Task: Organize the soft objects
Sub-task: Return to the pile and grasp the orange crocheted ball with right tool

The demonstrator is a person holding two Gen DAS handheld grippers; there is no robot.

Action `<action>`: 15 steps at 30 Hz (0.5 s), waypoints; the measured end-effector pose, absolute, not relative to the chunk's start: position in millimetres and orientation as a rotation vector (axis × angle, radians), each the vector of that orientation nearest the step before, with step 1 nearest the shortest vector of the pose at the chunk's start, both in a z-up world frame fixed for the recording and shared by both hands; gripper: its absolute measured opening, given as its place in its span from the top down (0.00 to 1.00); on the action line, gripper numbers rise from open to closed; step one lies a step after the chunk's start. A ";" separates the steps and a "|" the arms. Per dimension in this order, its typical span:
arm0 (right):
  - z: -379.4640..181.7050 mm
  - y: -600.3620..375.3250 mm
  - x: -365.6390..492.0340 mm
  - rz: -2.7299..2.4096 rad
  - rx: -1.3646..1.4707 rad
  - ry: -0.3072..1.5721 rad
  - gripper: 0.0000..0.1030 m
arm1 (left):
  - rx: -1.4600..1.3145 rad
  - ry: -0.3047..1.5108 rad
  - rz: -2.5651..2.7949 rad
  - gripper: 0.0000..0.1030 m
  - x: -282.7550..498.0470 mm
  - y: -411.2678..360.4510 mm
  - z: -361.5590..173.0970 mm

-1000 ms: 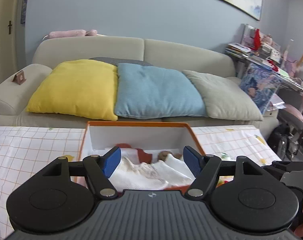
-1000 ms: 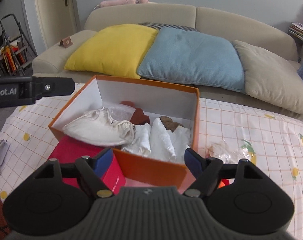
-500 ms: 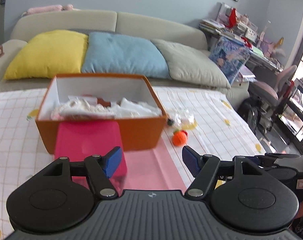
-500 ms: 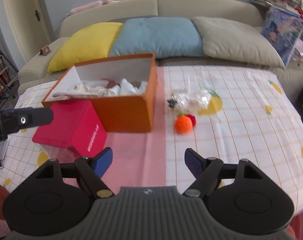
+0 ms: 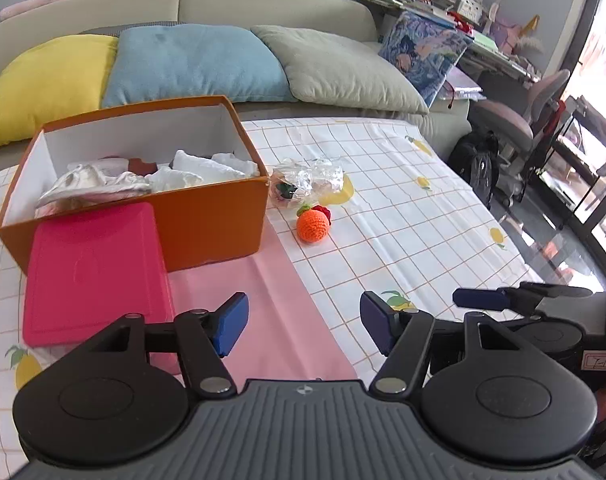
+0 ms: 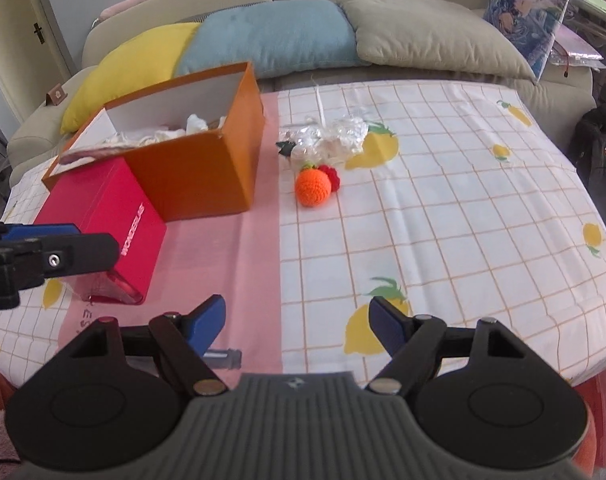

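An orange box (image 5: 215,216) (image 6: 199,176) stands on the table with white folded cloths (image 5: 199,170) and a brown item inside. To its right lie an orange crocheted ball (image 5: 313,226) (image 6: 313,186), a small red crocheted piece (image 6: 334,174) and a crumpled clear plastic bag (image 5: 309,178) (image 6: 331,138). My left gripper (image 5: 303,322) hovers over the pink strip near the table's front; its jaws are closing with nothing between them. My right gripper (image 6: 299,322) stands open and empty, also near the front edge, well short of the ball.
A pink-red box (image 5: 95,268) (image 6: 103,220) leans against the orange box's front. The table carries a checked lemon-print cloth (image 6: 443,220). Behind it a sofa holds yellow, blue and beige cushions (image 5: 199,64). A chair and cluttered desk (image 5: 503,72) stand at the right.
Both grippers have drawn back from over the orange box toward the table's front and tilted down. The ball and plastic bag have come into view. The left jaws narrowed slightly.
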State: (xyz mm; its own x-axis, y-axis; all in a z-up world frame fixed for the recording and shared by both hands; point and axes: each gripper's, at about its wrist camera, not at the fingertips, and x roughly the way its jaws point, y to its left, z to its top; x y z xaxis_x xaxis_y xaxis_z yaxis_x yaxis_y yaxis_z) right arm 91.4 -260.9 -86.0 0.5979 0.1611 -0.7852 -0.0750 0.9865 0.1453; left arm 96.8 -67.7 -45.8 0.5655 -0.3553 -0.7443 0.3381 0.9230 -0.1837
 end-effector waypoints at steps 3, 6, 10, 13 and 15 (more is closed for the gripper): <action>-88.5 -267.0 101.8 0.123 0.080 0.902 0.28 | 0.008 0.892 -0.414 0.29 107.3 -76.5 -49.8; -94.7 -273.4 113.9 0.123 0.077 0.897 0.30 | 0.057 0.891 -0.431 0.29 117.1 -85.5 -50.0; -106.7 -277.3 136.1 0.138 0.090 0.907 0.34 | 0.169 0.864 -0.464 0.31 134.8 -98.4 -44.2; -113.0 -274.5 156.5 0.165 0.093 0.896 0.37 | 0.240 0.863 -0.475 0.31 153.3 -105.8 -40.6; -116.4 -271.2 172.7 0.176 0.090 0.882 0.37 | 0.274 0.873 -0.477 0.33 167.9 -108.7 -39.6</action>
State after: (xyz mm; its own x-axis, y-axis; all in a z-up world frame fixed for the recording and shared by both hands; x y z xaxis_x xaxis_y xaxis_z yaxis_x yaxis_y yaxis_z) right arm 172.7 -271.2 -116.4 0.6226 0.1899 -0.7591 -0.1159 0.9818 0.1506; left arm 167.9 -108.7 -39.6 0.5474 -0.2872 -0.7861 0.5063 0.8615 0.0377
